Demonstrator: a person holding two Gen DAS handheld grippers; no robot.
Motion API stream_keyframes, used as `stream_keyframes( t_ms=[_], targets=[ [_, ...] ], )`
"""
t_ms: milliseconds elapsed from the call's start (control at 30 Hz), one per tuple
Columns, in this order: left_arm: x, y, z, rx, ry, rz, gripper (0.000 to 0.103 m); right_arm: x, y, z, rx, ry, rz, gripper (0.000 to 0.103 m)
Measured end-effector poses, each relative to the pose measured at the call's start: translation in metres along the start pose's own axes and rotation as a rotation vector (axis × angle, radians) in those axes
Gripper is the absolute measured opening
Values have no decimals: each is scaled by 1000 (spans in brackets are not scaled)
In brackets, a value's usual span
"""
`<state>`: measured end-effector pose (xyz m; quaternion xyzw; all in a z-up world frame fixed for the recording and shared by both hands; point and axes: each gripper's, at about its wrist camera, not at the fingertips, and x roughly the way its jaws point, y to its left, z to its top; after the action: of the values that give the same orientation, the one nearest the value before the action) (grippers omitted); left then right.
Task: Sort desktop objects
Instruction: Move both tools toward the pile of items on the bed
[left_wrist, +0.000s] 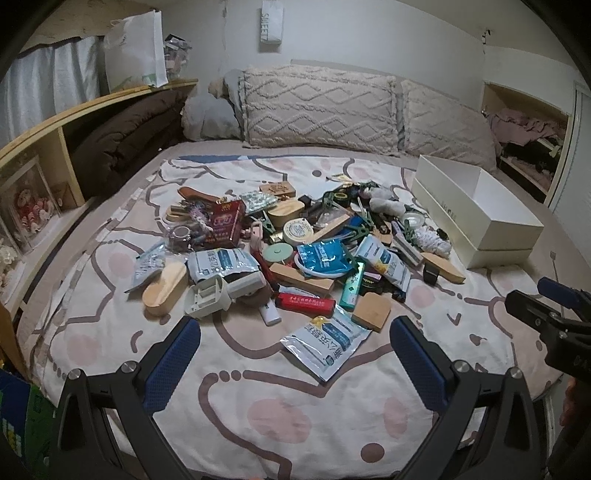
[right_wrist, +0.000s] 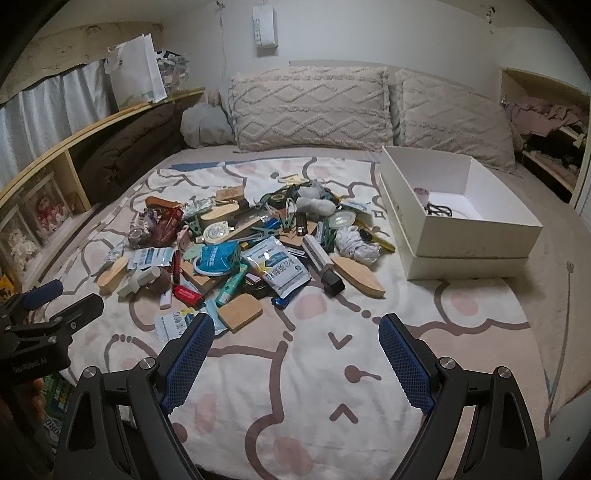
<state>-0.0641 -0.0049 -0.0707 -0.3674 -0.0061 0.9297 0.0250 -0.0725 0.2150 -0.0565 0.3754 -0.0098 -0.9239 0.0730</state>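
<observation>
With both the left tongs (left_wrist: 291, 363) and right tongs (right_wrist: 295, 363) spread and empty, I pick one item off the pile (right_wrist: 236, 243) at 12 o'clock, then carry it to the white box (right_wrist: 480, 236) at 2 o'clock.

Pretty cramped bedroom, plain white wall (left_wrist: 369, 33) behind a bed with a cream cartoon-print blanket (right_wrist: 295, 369). Two beige tufted pillows (left_wrist: 317, 105) lean at the head. Light wooden shelf unit (left_wrist: 55, 129) runs along the left, pale curtain (left_wrist: 44, 81) above it. Dim indoor lighting.
</observation>
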Motion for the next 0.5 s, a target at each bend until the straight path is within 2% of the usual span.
stream_keyframes(
  t_ms=[133, 267, 500],
  targets=[
    [16, -2, -2, 10, 32, -3, 103, 15, -1, 0, 4, 31, 5, 91],
    [33, -2, -4, -11, 72, -45, 103, 31, -1, 0, 3, 60, 12, 91],
    [57, -2, -10, -18, 119, -70, 103, 59, 0, -2, 6, 114, 28, 91]
  ],
)
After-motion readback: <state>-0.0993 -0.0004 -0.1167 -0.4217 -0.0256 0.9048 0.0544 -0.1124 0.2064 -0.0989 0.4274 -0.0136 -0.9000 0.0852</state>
